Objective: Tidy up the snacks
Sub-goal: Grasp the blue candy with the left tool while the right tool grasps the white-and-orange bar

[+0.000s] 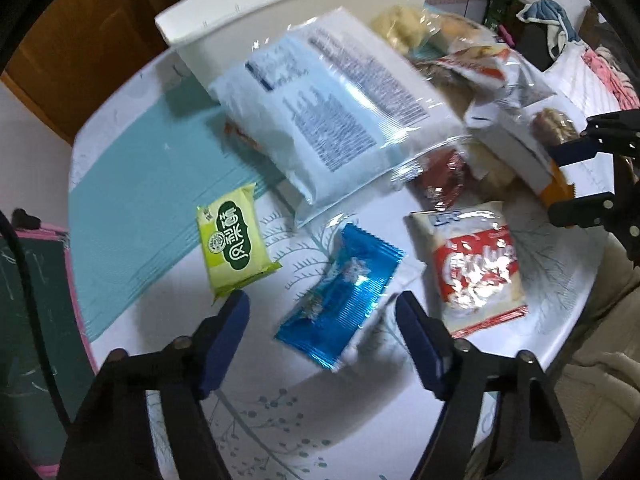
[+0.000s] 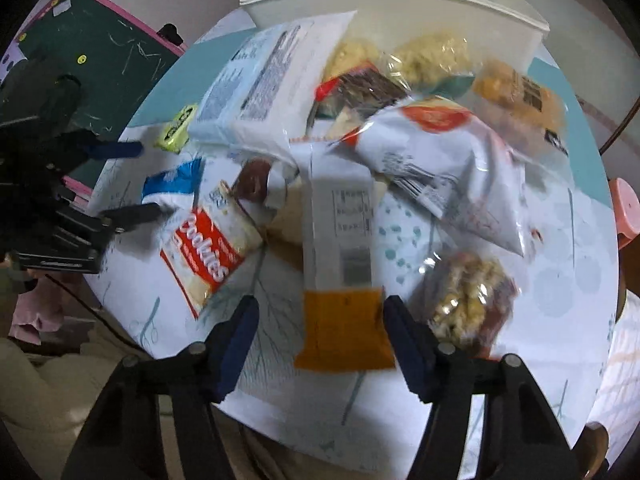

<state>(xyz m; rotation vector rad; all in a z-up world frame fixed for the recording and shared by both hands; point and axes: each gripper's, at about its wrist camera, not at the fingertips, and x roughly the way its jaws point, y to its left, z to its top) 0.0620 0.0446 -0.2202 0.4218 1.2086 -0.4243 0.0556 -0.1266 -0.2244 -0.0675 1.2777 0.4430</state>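
Observation:
Snack packets lie spread over a round white table [image 1: 280, 420]. My left gripper [image 1: 322, 308] points down over a blue foil packet [image 1: 340, 300], which lies between its open fingers; the left pad stands clear of it. A green packet [image 1: 234, 246] and a red-and-white cookies packet [image 1: 476, 272] lie either side. My right gripper [image 2: 322, 312] is open around the orange end of a long white packet [image 2: 340, 248], its left pad apart from the wrapper. A large pale blue bag [image 1: 328, 120] leans on the heap behind.
A white bin [image 2: 400, 4] stands at the table's far edge. A white chips bag [image 2: 452, 160] and a clear bag of nutty clusters [image 2: 468, 304] lie to the right. A green chalkboard [image 2: 100, 52] stands left of the table, a pink stool [image 2: 626, 208] to the right.

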